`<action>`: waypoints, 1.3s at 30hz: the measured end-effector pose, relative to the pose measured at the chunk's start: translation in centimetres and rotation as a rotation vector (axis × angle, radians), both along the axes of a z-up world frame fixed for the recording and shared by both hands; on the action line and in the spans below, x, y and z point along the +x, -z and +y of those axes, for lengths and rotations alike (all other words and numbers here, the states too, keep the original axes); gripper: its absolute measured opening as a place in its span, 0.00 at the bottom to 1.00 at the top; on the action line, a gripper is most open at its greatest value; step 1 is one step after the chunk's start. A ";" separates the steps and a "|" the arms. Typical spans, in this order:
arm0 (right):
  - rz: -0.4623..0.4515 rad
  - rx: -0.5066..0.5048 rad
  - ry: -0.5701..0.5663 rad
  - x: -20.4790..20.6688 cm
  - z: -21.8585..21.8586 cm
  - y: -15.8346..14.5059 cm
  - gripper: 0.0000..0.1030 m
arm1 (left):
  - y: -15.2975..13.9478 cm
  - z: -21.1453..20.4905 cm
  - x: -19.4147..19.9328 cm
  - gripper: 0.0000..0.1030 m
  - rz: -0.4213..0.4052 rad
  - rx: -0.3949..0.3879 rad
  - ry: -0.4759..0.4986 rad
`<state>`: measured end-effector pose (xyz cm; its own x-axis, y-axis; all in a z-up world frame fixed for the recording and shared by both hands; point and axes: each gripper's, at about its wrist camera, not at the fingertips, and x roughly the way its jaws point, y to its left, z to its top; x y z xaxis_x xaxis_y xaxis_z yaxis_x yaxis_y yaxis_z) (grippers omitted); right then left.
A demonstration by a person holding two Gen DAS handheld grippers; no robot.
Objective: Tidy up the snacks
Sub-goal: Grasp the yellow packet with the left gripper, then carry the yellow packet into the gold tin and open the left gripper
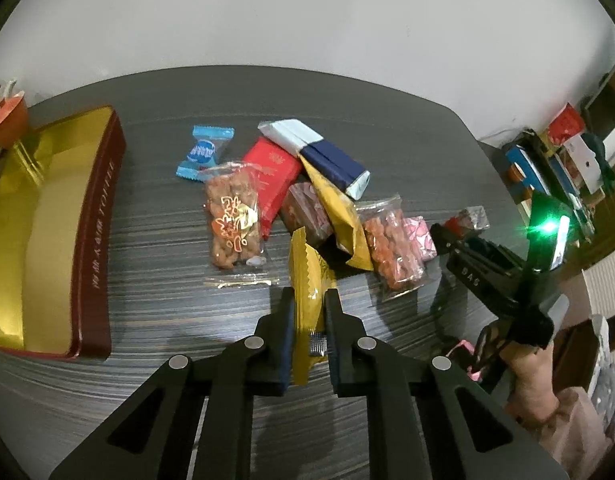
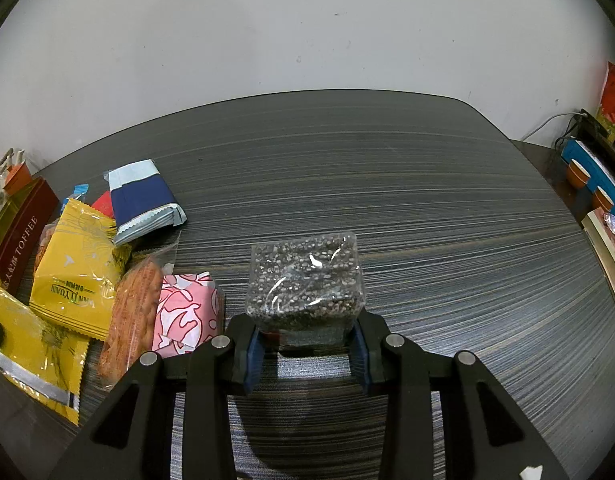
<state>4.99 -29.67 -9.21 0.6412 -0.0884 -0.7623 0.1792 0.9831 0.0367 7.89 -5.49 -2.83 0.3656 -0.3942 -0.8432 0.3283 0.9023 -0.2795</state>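
Left gripper [image 1: 310,322] is clamped on a yellow packet [image 1: 307,280], pinching it edge-on between the pads, the serrated top of the packet sticking up past the fingertips above the dark striped table [image 1: 155,280]. Over on the far left sits the open toffee tin [image 1: 95,240], maroon wall, gold inside. Between tin and gripper lies the snack pile: a blue candy [image 1: 203,151] farthest back, a red packet [image 1: 271,176] beside it, a clear bag of glazed nuts [image 1: 233,222] nearer, and a navy-and-white packet [image 1: 327,156] propped on a second yellow packet [image 1: 339,216]. Another clear bag of orange snacks [image 1: 391,252] lies to the right with a pink patterned packet [image 1: 421,238] just beside it.

Right gripper [image 2: 305,350] grips a clear pack of dark seeds [image 2: 305,280], blue pads pressed to both of its near sides, the pack out in the open middle of the table, apart from the pile on its left. A person's hand [image 1: 535,376] holds that right gripper's handle at the near right edge
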 end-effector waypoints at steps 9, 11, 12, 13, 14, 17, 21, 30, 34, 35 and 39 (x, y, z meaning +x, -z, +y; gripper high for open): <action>0.000 0.001 0.000 0.0 -0.1 0.0 0.33 | -1.5 0.8 -0.1 0.10 -0.026 0.012 -0.005; 0.000 0.001 0.000 0.0 -0.1 0.0 0.33 | -1.7 1.1 0.0 0.09 -0.029 0.012 -0.014; 0.000 0.000 0.000 0.0 -0.1 0.0 0.33 | -1.9 1.2 0.0 0.09 -0.031 0.013 -0.014; 0.000 0.000 0.000 0.0 -0.1 0.0 0.33 | -2.2 1.4 0.0 0.08 -0.035 0.013 -0.019; 0.000 0.000 0.000 0.0 -0.1 0.0 0.33 | -2.3 1.4 0.1 0.08 -0.038 0.013 -0.023; 0.000 0.000 0.000 0.0 -0.1 0.0 0.33 | -2.9 1.7 0.1 0.08 -0.051 0.017 -0.025; 0.000 0.001 0.000 0.0 -0.1 0.0 0.33 | -3.9 2.3 0.2 0.08 -0.064 0.006 -0.033; 0.000 0.001 0.000 0.0 -0.1 0.0 0.33 | -7.0 5.0 1.4 0.08 -0.126 -0.007 -0.092; 0.000 0.001 0.000 -0.1 -0.2 0.0 0.33 | -8.6 7.9 2.6 0.08 -0.164 0.013 -0.154; 0.000 0.000 0.000 -0.1 -0.1 0.0 0.33 | -8.8 8.7 2.8 0.08 -0.174 0.023 -0.170; 0.000 0.000 0.000 -0.1 -0.2 0.0 0.33 | -9.3 12.1 3.9 0.08 -0.197 0.071 -0.243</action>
<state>4.92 -29.87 -9.21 0.6411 -0.0884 -0.7623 0.1796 0.9830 0.0371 11.74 6.57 6.50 0.6008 -0.2178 -0.7691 0.1421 0.9760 -0.1653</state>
